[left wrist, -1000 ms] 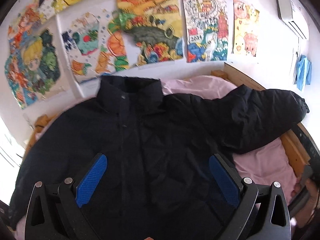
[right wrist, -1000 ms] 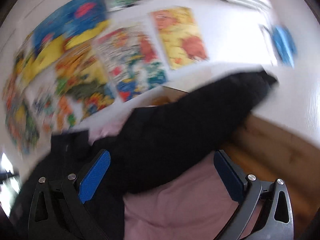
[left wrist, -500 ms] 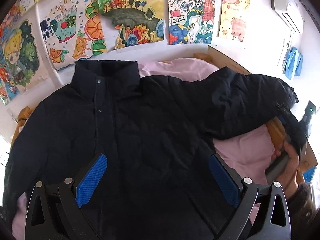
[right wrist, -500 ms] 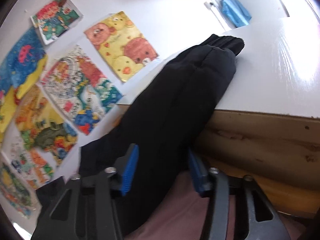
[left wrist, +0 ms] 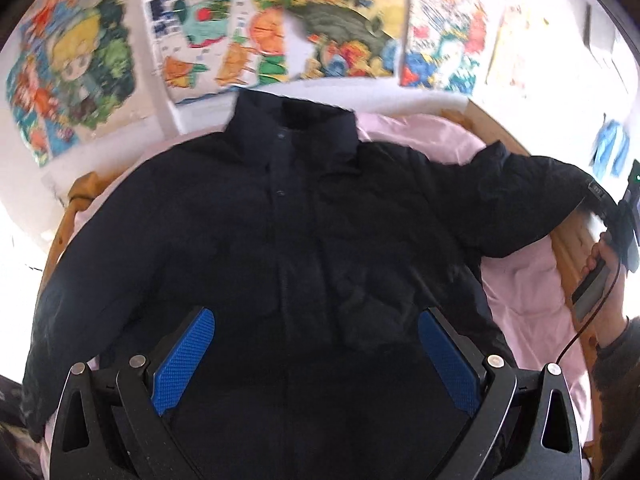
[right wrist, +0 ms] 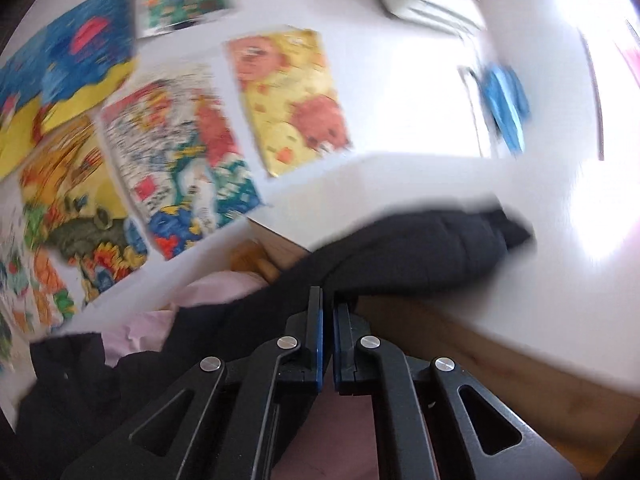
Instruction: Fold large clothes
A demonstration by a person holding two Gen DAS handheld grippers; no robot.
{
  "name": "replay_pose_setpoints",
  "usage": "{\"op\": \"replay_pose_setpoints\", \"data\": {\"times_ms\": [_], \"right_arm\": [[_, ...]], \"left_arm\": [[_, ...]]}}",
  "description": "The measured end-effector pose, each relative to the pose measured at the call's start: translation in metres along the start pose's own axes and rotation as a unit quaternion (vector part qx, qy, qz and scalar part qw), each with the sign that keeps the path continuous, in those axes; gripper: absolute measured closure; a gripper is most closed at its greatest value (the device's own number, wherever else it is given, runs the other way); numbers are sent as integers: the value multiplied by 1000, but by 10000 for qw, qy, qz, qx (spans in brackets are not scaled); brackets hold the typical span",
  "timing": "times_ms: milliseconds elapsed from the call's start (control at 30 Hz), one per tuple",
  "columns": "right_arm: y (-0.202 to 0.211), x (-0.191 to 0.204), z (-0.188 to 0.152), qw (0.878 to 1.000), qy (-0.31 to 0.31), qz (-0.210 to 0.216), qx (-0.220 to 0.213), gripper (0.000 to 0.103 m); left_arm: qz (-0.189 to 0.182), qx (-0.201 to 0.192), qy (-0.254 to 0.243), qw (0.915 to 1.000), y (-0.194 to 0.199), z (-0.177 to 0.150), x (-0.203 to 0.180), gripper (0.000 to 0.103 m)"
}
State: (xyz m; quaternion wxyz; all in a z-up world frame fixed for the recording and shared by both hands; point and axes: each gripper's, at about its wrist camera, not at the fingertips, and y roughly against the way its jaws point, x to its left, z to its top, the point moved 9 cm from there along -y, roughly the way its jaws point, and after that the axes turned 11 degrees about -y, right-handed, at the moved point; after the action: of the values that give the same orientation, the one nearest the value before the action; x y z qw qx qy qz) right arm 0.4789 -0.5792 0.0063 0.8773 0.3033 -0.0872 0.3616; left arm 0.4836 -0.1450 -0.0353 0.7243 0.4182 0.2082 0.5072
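A large black padded jacket (left wrist: 304, 240) lies front up on a pink sheet (left wrist: 520, 288), collar toward the wall. My left gripper (left wrist: 316, 352) is open and empty, held above the jacket's lower front. Its right sleeve (left wrist: 532, 200) reaches out to the bed's right edge. In the right wrist view my right gripper (right wrist: 327, 308) is shut on that sleeve (right wrist: 420, 252) near its lower edge. The sleeve's cuff end lies beyond the fingers against the white ledge. The view is blurred.
Colourful drawings (left wrist: 320, 24) cover the white wall behind the bed. A wooden bed frame (right wrist: 500, 360) runs along the right side, with a white ledge (right wrist: 560, 288) above it. A blue cloth (right wrist: 504, 100) hangs on the wall. A hand holding the right gripper (left wrist: 604, 264) shows at the right.
My right gripper has closed from wide open onto the jacket's right sleeve. The left gripper has stayed open above the jacket, shifting slightly.
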Motion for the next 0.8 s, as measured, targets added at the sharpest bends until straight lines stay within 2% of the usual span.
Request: {"op": "replay_pose_setpoints", "data": {"times_ms": [167, 267, 367, 467, 500, 567, 700, 800], "right_arm": [[38, 108, 23, 9928, 1058, 414, -378, 99], [75, 194, 4, 9734, 1989, 913, -682, 99], [115, 267, -46, 9382, 3003, 1505, -828, 99], [153, 324, -129, 8845, 4080, 2156, -695, 99], [163, 338, -164, 8624, 4444, 2357, -560, 99], [177, 351, -217, 8309, 4919, 2583, -300, 100], [177, 349, -310, 7937, 5408, 2747, 461, 100], [168, 326, -356, 7732, 5688, 2667, 864, 100]], "left_arm": [[-14, -385, 390, 9985, 27, 0, 55, 0], [50, -632, 672, 9957, 42, -8, 99, 0], [133, -779, 984, 9920, 52, -16, 140, 0], [110, -878, 1375, 9865, 55, -27, 175, 0], [78, -927, 1491, 9844, 55, -30, 183, 0], [-78, -1012, 1720, 9799, 45, -35, 199, 0], [-616, -852, 1998, 9742, 0, -45, 208, 0], [-1068, -687, 1984, 9719, -42, -48, 196, 0]]}}
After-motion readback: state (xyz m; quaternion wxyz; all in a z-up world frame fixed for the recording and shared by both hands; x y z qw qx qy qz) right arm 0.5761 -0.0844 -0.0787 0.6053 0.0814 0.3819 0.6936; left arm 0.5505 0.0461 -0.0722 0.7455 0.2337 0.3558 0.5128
